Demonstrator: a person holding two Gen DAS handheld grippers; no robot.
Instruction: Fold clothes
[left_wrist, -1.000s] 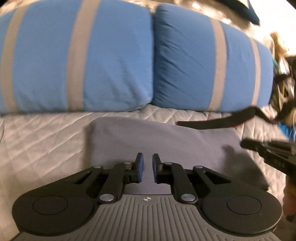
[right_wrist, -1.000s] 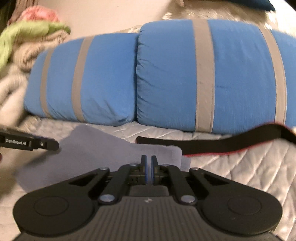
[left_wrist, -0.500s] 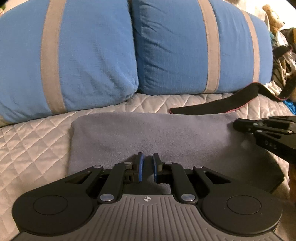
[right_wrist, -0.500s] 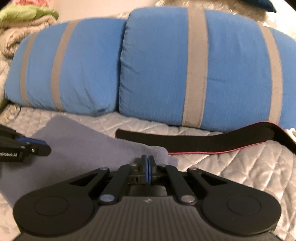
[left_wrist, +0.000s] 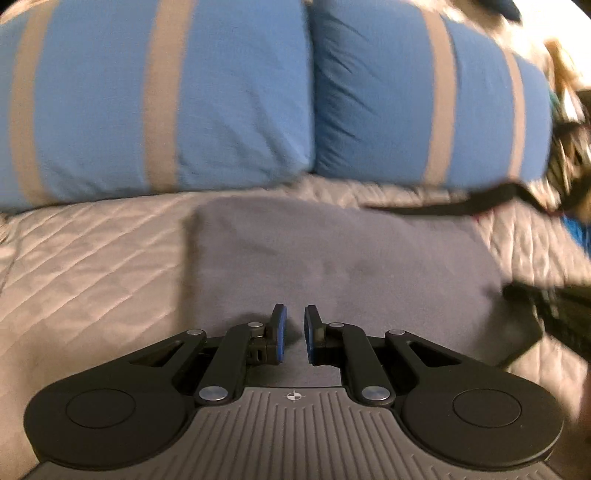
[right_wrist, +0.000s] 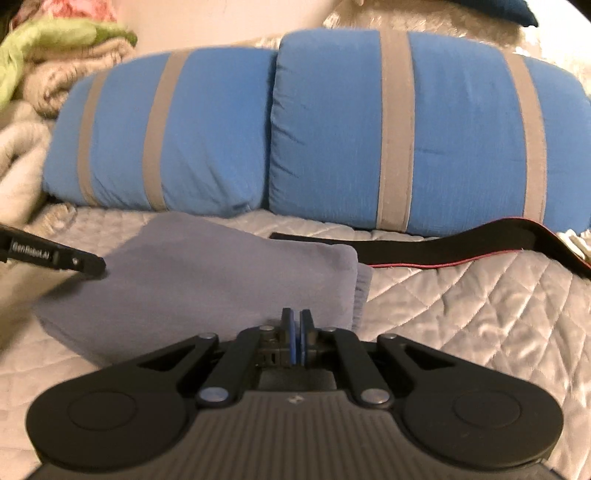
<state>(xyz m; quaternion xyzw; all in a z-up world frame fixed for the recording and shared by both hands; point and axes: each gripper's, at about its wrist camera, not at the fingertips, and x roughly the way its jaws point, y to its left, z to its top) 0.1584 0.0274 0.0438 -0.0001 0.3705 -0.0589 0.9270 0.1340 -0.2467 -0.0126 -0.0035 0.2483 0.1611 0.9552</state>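
A folded grey garment lies flat on the quilted bed; it also shows in the right wrist view. My left gripper hovers over its near edge, jaws slightly apart with nothing between them. My right gripper is shut and empty at the garment's near right corner. The left gripper's finger tip shows over the garment's left side in the right wrist view. The right gripper shows blurred in the left wrist view at the garment's right edge.
Two blue pillows with grey stripes lie along the back. A black strap with a red edge lies behind the garment. A heap of clothes sits at the far left. The quilted cover surrounds the garment.
Both grippers have pulled back and up from the garment. The right gripper has moved lower and further right in the left wrist view. The garment stays flat.
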